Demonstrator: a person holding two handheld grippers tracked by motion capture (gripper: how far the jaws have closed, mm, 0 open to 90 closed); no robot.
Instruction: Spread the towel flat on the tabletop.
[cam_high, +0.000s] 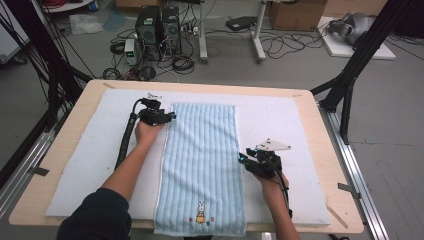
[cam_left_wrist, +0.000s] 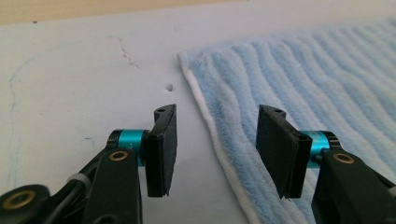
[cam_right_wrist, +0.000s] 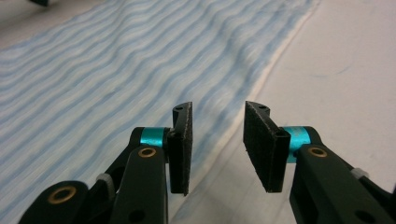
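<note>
Both tools, left (cam_left_wrist: 212, 149) and right (cam_right_wrist: 217, 147), stand spread, straddling opposite long edges of the blue towel (cam_high: 200, 165).

Left gripper (cam_high: 170, 116) jaws apart; right gripper (cam_high: 242, 158) jaws apart, seemingly empty.

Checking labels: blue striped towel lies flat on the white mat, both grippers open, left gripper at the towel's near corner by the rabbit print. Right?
Not quite. The left gripper is at the towel's far corner, away from the rabbit print, as the high view shows. The rest holds: towel flat on the white mat, right gripper open too.
</note>
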